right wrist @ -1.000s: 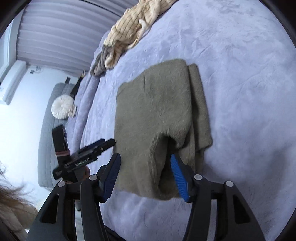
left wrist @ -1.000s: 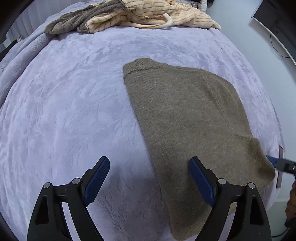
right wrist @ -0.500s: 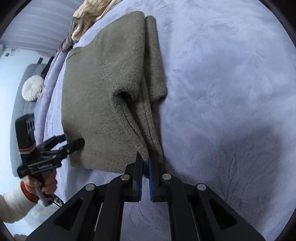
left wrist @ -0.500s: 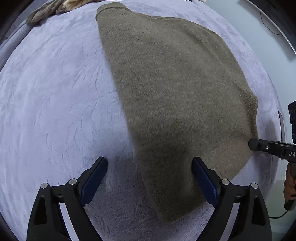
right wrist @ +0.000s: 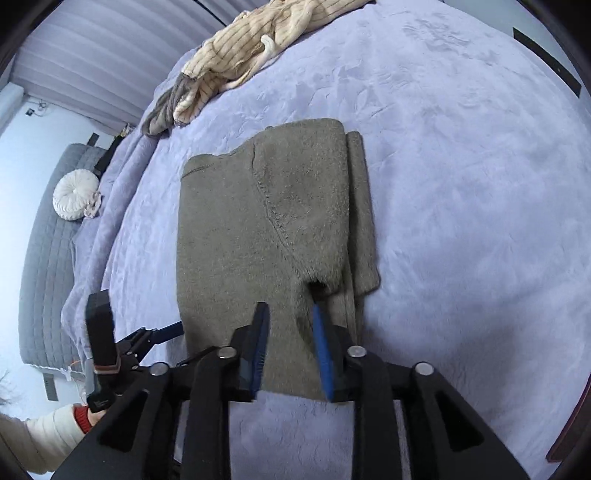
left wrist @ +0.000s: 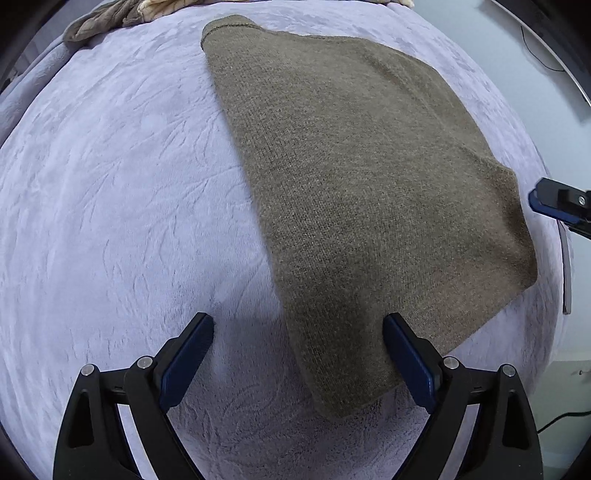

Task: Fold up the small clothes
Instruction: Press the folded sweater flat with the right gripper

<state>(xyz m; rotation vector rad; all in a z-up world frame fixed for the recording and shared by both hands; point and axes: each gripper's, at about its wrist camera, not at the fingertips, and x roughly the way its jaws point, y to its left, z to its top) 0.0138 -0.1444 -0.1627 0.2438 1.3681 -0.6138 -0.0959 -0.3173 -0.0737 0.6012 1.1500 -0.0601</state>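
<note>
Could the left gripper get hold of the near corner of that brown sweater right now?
Probably yes. The left gripper is open and points down, straddling the edge of the brown sweater, which lies flat on the lilac blanket. Nothing lies between. The right gripper, its jaws opening over the other end, leaves that corner free.

The folded sweater (right wrist: 266, 236) lay flat on the bed (right wrist: 461, 184), near its front edge. A heap of clothes (right wrist: 258, 33) lay well behind it at the far edge. Left of the bed, beyond its side, a round cushion (right wrist: 75, 194) rested on a sofa (right wrist: 44, 258).
</note>
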